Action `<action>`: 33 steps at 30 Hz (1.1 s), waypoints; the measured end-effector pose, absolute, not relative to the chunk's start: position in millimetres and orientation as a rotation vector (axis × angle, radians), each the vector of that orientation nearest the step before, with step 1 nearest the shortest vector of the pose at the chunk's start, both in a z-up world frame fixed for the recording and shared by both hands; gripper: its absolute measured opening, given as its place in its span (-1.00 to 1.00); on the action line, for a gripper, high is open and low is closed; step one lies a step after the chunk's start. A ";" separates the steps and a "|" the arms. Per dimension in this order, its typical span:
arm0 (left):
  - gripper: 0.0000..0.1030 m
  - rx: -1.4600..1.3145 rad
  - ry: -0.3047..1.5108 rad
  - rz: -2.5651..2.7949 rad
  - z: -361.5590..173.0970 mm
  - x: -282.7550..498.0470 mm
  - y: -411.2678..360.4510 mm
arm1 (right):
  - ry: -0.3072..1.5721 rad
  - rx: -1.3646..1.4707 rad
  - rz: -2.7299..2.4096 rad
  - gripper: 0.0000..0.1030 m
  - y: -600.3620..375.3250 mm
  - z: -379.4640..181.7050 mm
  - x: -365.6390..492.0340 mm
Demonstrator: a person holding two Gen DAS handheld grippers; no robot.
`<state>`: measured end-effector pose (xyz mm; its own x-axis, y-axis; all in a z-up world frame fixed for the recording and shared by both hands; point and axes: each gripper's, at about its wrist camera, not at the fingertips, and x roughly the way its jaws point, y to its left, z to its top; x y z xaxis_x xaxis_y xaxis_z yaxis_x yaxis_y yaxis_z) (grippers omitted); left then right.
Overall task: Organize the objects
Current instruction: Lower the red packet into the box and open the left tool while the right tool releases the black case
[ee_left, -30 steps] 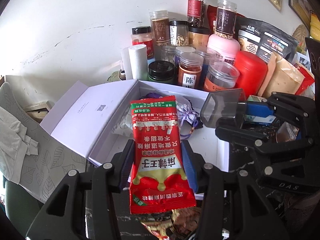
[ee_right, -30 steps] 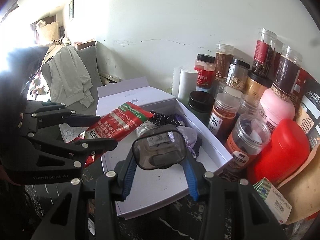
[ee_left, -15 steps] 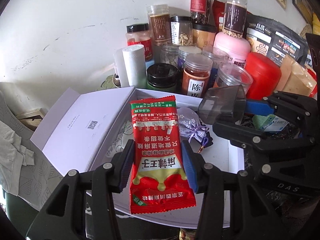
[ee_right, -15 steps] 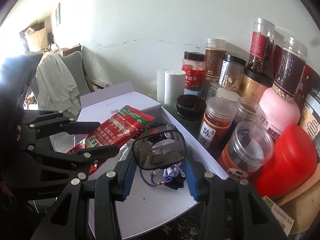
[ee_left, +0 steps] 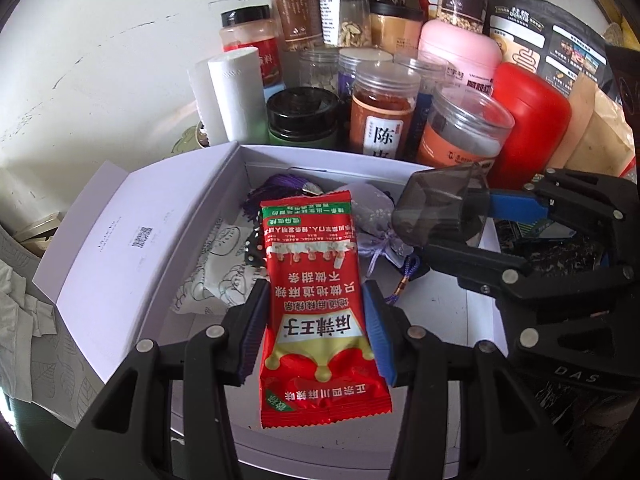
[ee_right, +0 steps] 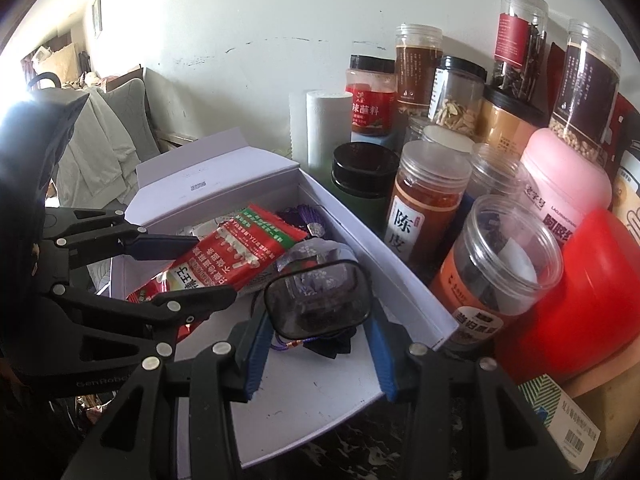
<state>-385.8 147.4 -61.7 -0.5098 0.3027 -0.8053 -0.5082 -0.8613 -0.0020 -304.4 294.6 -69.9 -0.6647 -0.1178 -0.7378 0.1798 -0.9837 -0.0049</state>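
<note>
My left gripper (ee_left: 314, 328) is shut on a red snack packet (ee_left: 316, 312) and holds it over the open white box (ee_left: 320, 158). The packet also shows in the right wrist view (ee_right: 236, 252). My right gripper (ee_right: 316, 340) is shut on a dark translucent plastic case (ee_right: 318, 300), held above the box's right part; the case also shows in the left wrist view (ee_left: 440, 208). Inside the box lie a lilac pouch (ee_left: 376, 216), a purple tassel (ee_left: 280, 188) and a printed cloth (ee_left: 216, 276).
Several jars stand behind the box, among them an orange-labelled jar (ee_left: 382, 112), a black-lidded jar (ee_left: 304, 116) and a red canister (ee_left: 532, 120). A white paper roll (ee_left: 236, 92) stands at back left. The box lid (ee_left: 132, 240) lies open to the left.
Both grippers have moved forward and down over the box with their loads. The packet and the case now hang over the box's inside, closer to the jars.
</note>
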 end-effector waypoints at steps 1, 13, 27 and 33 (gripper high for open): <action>-0.13 -1.199 0.330 2.357 -63.5 -385.4 149.5 | 0.117 1.205 -2.721 -0.13 294.6 -71.6 -305.0; -0.13 -1.244 0.404 2.335 -81.7 -386.7 160.8 | 0.133 1.277 -2.685 -0.13 295.8 -85.2 -309.0; -0.12 -1.248 0.448 2.332 -86.5 -388.6 165.9 | 0.161 1.350 -2.662 -0.12 294.8 -96.7 -313.4; -0.11 -1.247 0.479 2.336 -88.1 -387.8 168.4 | 0.171 1.380 -2.660 -0.12 296.3 -100.8 -314.8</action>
